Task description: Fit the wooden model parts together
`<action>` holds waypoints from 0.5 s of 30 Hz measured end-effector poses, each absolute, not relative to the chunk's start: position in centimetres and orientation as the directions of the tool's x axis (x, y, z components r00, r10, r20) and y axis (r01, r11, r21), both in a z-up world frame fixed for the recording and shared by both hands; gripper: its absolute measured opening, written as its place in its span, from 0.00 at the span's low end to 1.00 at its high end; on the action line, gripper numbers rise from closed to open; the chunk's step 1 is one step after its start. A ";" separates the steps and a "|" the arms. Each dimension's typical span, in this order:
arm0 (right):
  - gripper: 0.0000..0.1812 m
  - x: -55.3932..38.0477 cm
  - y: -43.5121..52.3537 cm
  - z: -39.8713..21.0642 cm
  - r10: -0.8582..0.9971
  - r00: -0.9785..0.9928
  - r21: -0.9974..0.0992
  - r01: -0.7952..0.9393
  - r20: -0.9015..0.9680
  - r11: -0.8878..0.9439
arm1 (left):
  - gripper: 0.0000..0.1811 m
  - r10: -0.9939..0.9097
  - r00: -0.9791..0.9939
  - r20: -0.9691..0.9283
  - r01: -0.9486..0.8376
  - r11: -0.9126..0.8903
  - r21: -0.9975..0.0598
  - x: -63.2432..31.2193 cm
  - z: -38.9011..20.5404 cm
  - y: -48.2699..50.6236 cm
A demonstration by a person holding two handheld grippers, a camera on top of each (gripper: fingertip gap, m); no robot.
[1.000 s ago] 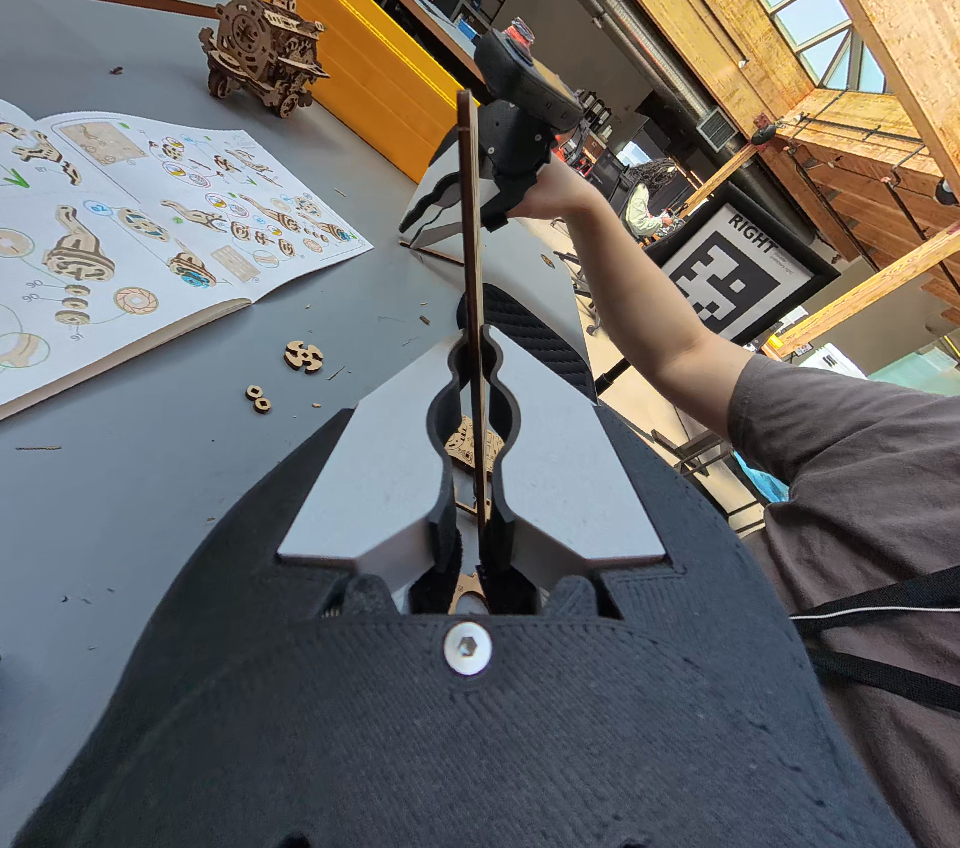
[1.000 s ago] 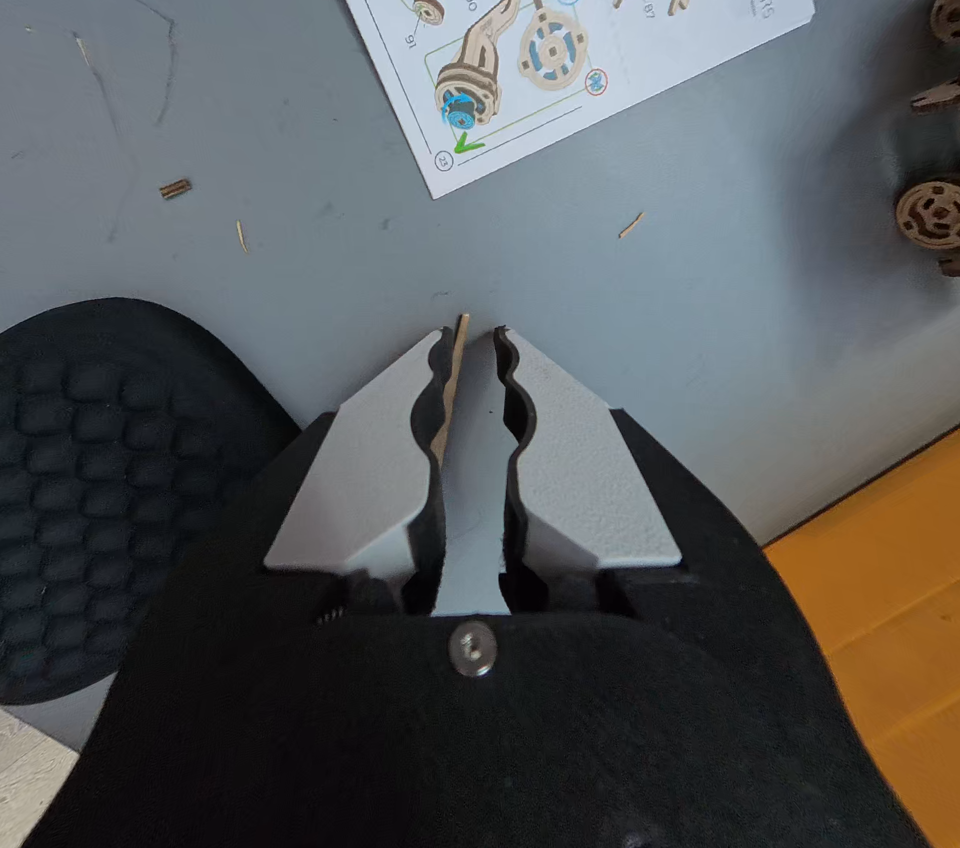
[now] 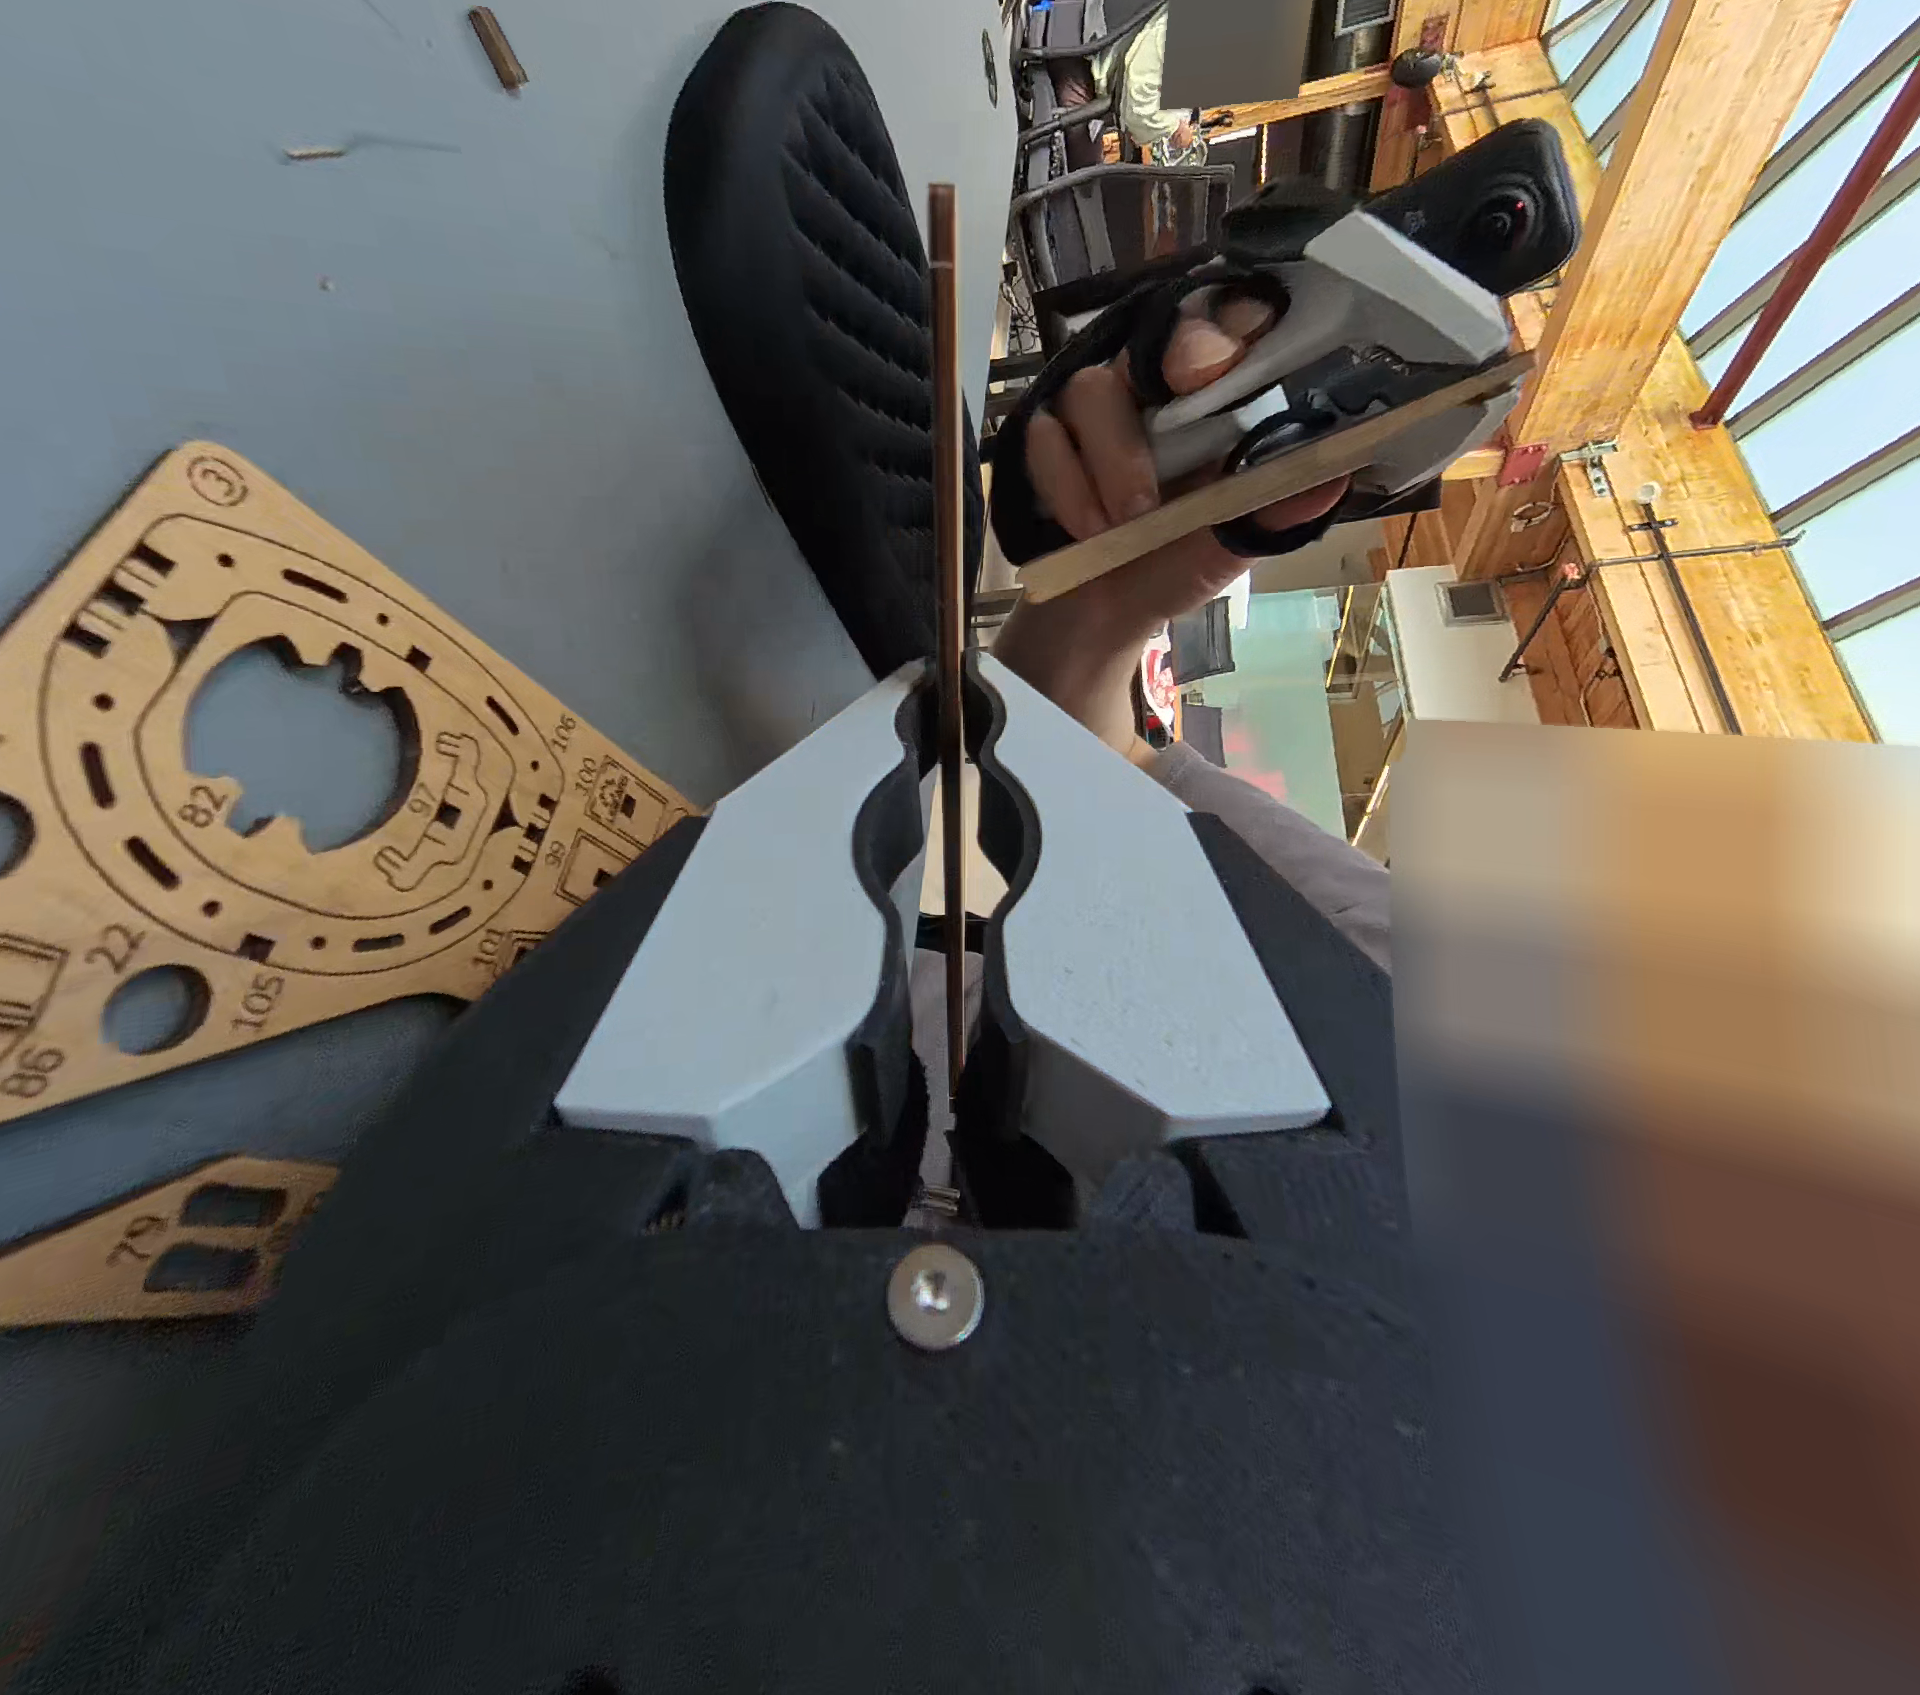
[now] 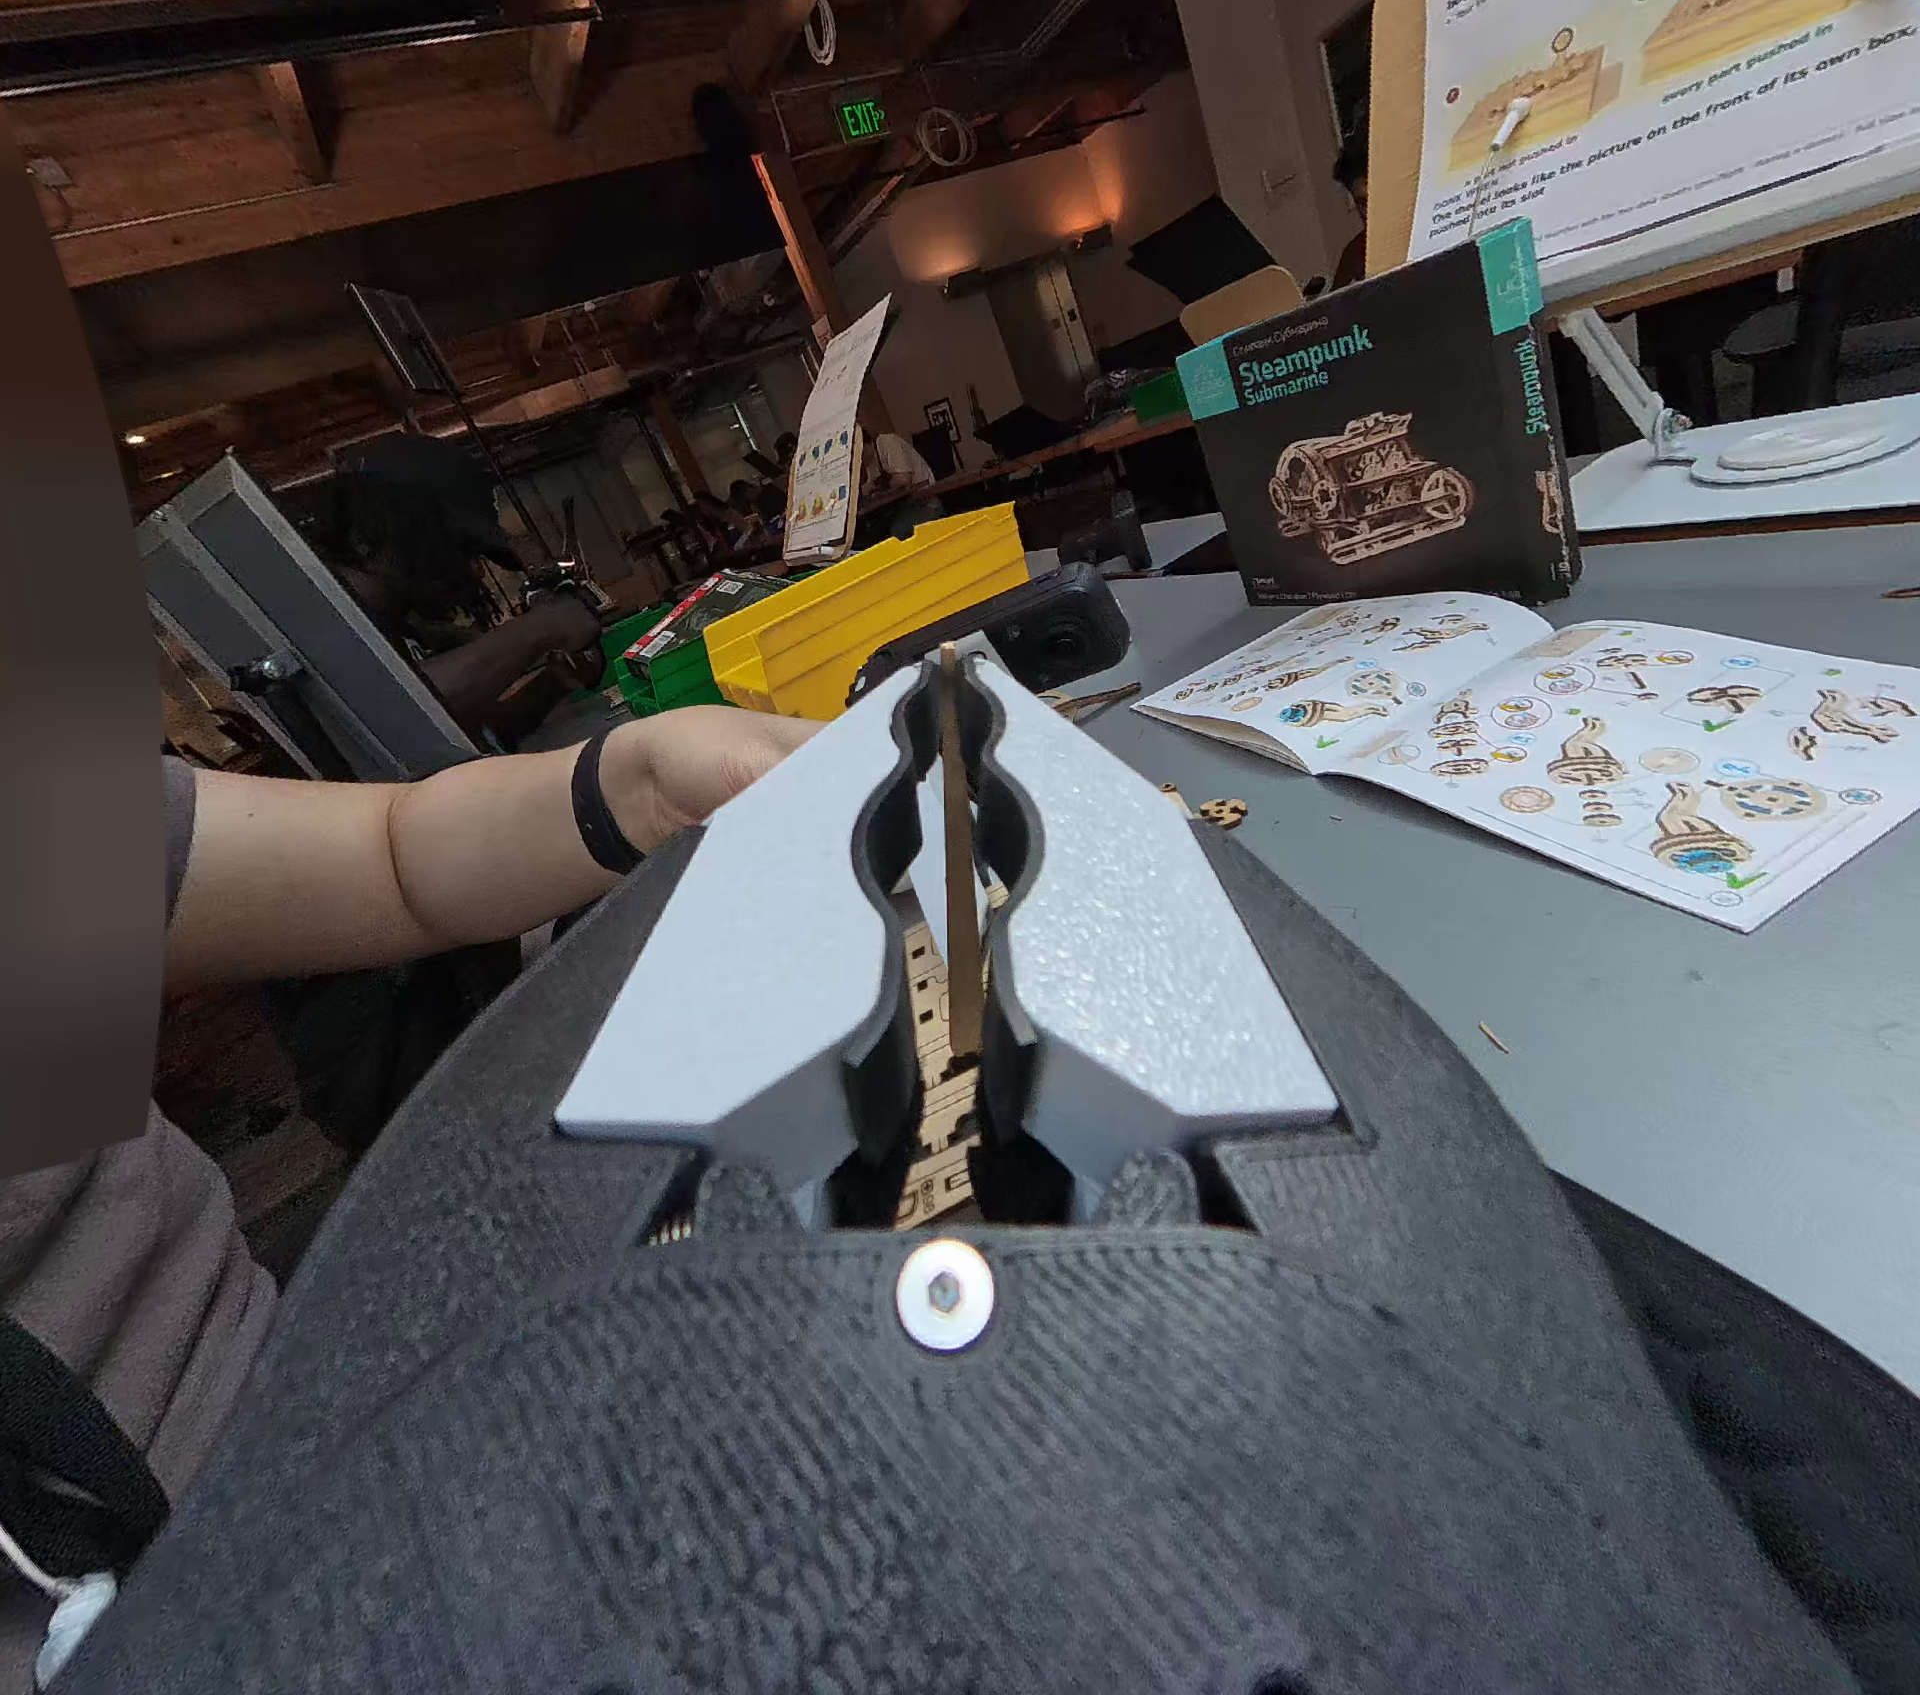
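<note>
Both grippers have swung since a second ago — the right gripper (image 4: pixel 948 689), then aimed down at the grey table (image 4: pixel 1558 1022), now looks across it toward the open instruction booklet (image 4: pixel 1558 752) and the kit box (image 4: pixel 1382 440). Its jaws pinch a thin wooden sheet (image 4: pixel 958 918) edge-on. The left gripper (image 3: pixel 943 679) is likewise closed on a dark-edged wooden sheet (image 3: pixel 943 450) — held upright, above a punched-out parts sheet (image 3: pixel 260 762) lying at left.
</note>
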State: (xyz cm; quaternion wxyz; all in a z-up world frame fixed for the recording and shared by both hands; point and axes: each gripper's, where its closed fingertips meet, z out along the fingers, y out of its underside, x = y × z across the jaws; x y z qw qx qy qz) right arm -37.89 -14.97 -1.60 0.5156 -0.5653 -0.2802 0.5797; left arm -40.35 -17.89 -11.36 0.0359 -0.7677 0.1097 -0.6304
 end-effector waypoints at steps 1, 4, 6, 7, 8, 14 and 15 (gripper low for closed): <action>0.01 -37.5 -15.4 -1.6 0.914 0.170 -0.903 -0.301 -0.368 -0.307 | 0.01 -0.193 0.179 0.965 -0.115 -0.978 -0.174 -40.0 -11.4 -17.9; 0.01 -35.9 -16.0 -0.8 0.923 0.220 -0.912 -0.341 -0.315 -0.230 | 0.00 -0.160 0.170 0.972 -0.072 -0.986 -0.150 -39.2 -11.6 -17.7; 0.01 -34.7 -15.5 -0.4 0.920 0.264 -0.920 -0.342 -0.288 -0.190 | 0.01 -0.116 0.127 0.985 -0.047 -0.993 -0.111 -38.4 -11.5 -17.7; 0.01 -34.2 -15.3 -0.3 0.918 0.277 -0.920 -0.347 -0.285 -0.181 | 0.01 -0.115 0.125 0.986 -0.048 -0.993 -0.109 -38.1 -11.6 -17.8; 0.01 -33.9 -15.2 -0.1 0.916 0.276 -0.913 -0.365 -0.292 -0.181 | 0.01 -0.130 0.145 0.981 -0.048 -0.991 -0.124 -38.1 -12.0 -17.8; 0.01 -34.5 -15.9 -1.3 0.914 0.254 -0.903 -0.376 -0.315 -0.207 | 0.00 -0.201 0.301 0.932 0.024 -0.976 -0.218 -41.3 -13.1 -17.5; 0.01 -34.8 -16.1 -1.5 0.917 0.243 -0.902 -0.376 -0.316 -0.211 | 0.00 -0.198 0.329 0.923 0.028 -0.975 -0.219 -41.9 -13.5 -17.6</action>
